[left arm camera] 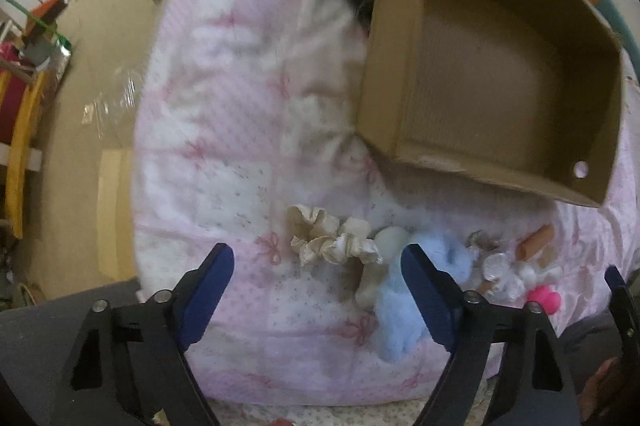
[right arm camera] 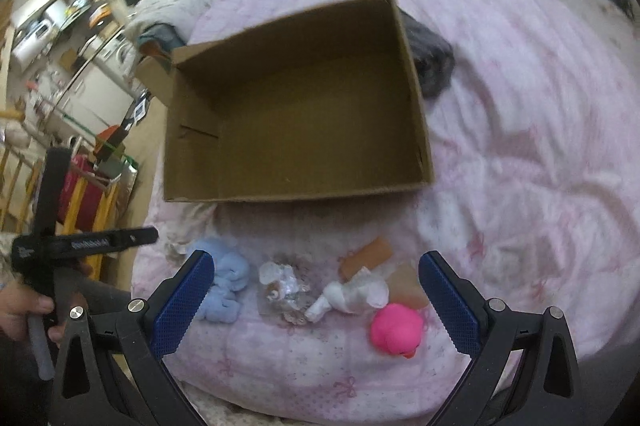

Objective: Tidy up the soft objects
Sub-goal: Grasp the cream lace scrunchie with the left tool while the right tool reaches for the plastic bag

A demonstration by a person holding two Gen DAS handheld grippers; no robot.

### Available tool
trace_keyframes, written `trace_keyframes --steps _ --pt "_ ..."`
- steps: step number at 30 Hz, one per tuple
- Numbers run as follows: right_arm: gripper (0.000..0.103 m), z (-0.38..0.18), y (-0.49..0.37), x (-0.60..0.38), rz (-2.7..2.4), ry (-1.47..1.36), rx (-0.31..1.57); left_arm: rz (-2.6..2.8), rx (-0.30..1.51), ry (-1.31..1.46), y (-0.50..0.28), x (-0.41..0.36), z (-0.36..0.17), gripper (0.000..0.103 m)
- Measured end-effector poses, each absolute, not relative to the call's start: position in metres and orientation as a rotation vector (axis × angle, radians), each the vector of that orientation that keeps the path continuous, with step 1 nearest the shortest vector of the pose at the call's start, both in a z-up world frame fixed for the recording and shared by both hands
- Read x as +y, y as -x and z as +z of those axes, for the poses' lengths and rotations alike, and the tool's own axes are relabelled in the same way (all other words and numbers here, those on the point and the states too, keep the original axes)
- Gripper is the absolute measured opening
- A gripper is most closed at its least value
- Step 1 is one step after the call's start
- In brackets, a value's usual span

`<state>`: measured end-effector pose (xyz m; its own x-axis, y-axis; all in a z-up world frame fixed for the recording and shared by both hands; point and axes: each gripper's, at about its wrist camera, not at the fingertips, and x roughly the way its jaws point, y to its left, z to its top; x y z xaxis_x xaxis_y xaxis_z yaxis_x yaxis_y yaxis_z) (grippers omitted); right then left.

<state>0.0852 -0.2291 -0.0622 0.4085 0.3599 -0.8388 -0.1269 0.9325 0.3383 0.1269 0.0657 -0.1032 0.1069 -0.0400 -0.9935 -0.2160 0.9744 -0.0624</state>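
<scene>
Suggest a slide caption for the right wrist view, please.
Open right gripper hovers over soft toys beside an empty cardboard box on a pink quilt.

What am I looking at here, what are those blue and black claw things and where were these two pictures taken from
Those claws are hand-held grippers: a person holds one in each hand, and a wide-angle camera on each looks out along its two blue-padded fingers. One picture comes from the left gripper, the other from the right gripper. Both are open and hold nothing. They look at a bed with a pink quilt. On it sits an empty cardboard box, and nearer the camera lie small soft things: a cream scrunchie, a blue fluffy toy, a pink rubber duck and a few crumpled pieces that are too blurred to name.
</scene>
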Motion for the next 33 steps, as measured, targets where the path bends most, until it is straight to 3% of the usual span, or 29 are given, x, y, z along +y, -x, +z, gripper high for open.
trace_keyframes --steps 3,5,6,7,11,12,13,14,18,24,27,33 --pt "0.103 -0.075 -0.089 -0.237 0.281 -0.289 1.153 0.183 1.469 0.242 -0.135 0.077 -0.125 0.079" --pt "0.103 -0.076 -0.09 -0.24 0.269 -0.3 1.149 0.211 1.494 0.259 -0.137 0.085 -0.14 0.064" --pt "0.103 -0.076 -0.091 -0.241 0.264 -0.301 1.148 0.222 1.515 0.253 -0.138 0.086 -0.147 0.052" --pt "0.103 -0.077 -0.091 -0.243 0.26 -0.304 1.148 0.212 1.54 0.273 -0.139 0.088 -0.155 0.048" --pt "0.103 -0.08 -0.093 -0.243 0.25 -0.313 1.156 0.14 1.549 0.324 -0.141 0.083 -0.165 0.048" --pt "0.103 -0.081 -0.094 -0.243 0.248 -0.314 1.158 0.121 1.545 0.305 -0.141 0.078 -0.166 0.04" --pt "0.103 -0.082 -0.095 -0.242 0.247 -0.315 1.161 0.112 1.548 0.286 -0.141 0.075 -0.166 0.021" --pt "0.103 -0.082 -0.095 -0.241 0.247 -0.316 1.163 0.107 1.557 0.268 -0.14 0.073 -0.168 0.018" --pt "0.103 -0.083 -0.096 -0.239 0.254 -0.299 1.171 0.076 1.549 0.291 -0.134 0.071 -0.164 0.014" --pt "0.103 -0.087 -0.1 -0.23 0.383 -0.341 1.239 0.055 1.432 0.302 -0.114 0.074 -0.105 0.013" --pt "0.077 -0.093 -0.108 -0.213 0.481 -0.381 1.304 0.029 1.378 0.297 -0.102 0.074 -0.082 0.013" --pt "0.072 -0.133 -0.122 -0.178 0.46 -0.372 1.437 0.012 1.355 0.279 -0.09 0.072 -0.07 0.013"
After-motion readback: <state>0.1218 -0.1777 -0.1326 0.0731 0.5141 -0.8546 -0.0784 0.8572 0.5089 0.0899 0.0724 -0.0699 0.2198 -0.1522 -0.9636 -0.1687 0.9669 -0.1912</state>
